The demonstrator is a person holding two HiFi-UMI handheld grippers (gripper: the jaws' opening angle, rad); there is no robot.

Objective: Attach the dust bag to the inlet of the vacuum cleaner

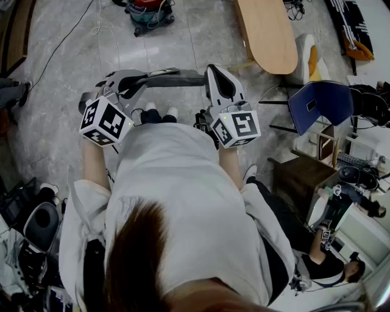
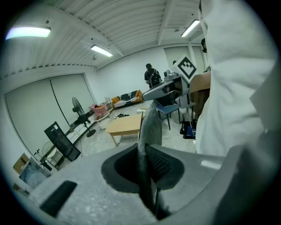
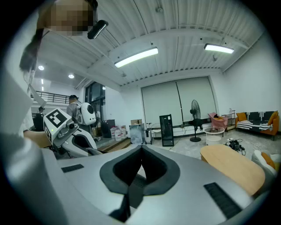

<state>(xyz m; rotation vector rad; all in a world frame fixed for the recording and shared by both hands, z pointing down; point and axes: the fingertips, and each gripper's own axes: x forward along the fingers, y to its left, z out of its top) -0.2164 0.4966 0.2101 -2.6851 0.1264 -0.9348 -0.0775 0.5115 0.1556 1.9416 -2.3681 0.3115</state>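
Note:
My left gripper (image 1: 149,76) (image 2: 146,147) is shut on a thin flat grey piece (image 2: 149,121), seen edge-on, which looks like the dust bag. In the head view the piece (image 1: 177,78) runs as a grey bar from the left jaws to the right gripper's side. My right gripper (image 1: 213,67) (image 3: 141,147) is shut with nothing visible between its pads. Both are held in front of the person's chest, well above the floor. A red and teal vacuum cleaner (image 1: 149,12) stands on the floor far ahead.
An oval wooden table (image 1: 268,30) (image 3: 232,165) stands ahead to the right, with a blue chair (image 1: 320,103) beside it. Cluttered desks and equipment line the right and lower left edges. Cables trail over the grey floor. A person (image 2: 153,77) stands at the room's far end.

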